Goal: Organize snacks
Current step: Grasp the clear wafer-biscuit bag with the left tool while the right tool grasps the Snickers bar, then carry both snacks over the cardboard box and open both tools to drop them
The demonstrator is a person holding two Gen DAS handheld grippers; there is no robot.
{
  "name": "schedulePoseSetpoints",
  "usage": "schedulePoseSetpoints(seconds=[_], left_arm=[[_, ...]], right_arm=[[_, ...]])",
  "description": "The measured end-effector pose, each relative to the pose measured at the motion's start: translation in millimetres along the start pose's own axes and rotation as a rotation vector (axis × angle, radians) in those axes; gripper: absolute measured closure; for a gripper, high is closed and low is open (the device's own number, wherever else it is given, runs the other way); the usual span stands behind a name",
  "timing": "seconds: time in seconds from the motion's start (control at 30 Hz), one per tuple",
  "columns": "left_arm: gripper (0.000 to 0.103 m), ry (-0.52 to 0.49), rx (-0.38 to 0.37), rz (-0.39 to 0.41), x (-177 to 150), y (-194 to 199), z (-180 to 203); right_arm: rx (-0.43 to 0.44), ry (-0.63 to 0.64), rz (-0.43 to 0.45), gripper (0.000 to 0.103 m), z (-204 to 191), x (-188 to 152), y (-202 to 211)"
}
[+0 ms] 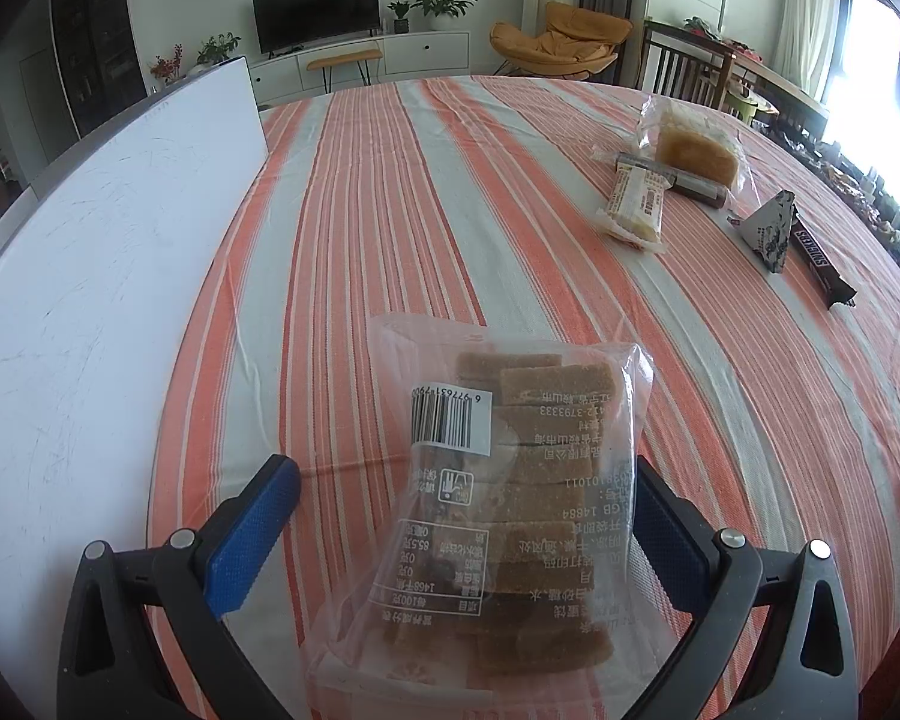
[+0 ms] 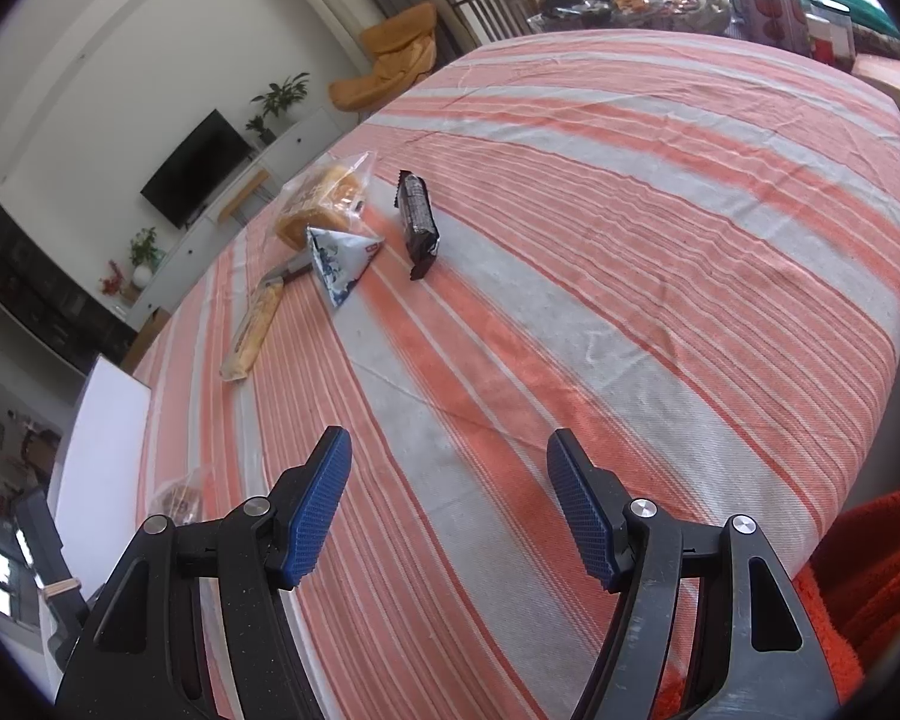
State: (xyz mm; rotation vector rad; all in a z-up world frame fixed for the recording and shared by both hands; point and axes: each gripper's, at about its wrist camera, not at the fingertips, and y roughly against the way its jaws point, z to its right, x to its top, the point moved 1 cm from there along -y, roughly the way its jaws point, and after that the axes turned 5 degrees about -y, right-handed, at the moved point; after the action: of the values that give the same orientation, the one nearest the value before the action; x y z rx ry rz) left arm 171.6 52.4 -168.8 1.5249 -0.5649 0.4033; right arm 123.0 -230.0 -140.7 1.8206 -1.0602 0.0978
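Left wrist view: left tool [image 1: 468, 516] stands released around the bag of brown slices [image 1: 510, 492] on the striped worktop [image 1: 390, 210] — one placed; four snacks [image 1: 699, 147] wait far right. Right tool [image 2: 450, 510] hangs released, empty.

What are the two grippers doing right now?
Left gripper: open, clear bag of brown bars between its fingers, not pressed.
Right gripper: open, holding nothing.

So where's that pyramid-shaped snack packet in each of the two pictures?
Left wrist view: the pyramid packet sits far right on the striped cloth, touching the Snickers bar.
Right wrist view: the same packet is upper left of centre, in front of the bagged cake.
Shared landmark: the black TV against the far wall.
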Motion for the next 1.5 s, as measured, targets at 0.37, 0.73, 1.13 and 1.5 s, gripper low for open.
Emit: schedulePoseSetpoints(seconds=[0.37,0.73,1.13,1.5], left_arm=[[0.000,0.000,0.000,0.000,0,0,0],[0.000,-0.001,-0.004,0.001,0,0,0],[0.019,-0.052,-0.042,-0.008,1,8,6],[0.050,-0.050,-0.151,-0.024,-5,24,9]], right_arm=[[-0.001,0.002,0.000,0.032,0,0,0],[0.146,-0.114,0.028,0.030,20,20,13],[-0.118,0.235,-0.250,0.045,-45,140,-114],[-0.159,0.255,-0.288,0.081,-38,126,-114]])
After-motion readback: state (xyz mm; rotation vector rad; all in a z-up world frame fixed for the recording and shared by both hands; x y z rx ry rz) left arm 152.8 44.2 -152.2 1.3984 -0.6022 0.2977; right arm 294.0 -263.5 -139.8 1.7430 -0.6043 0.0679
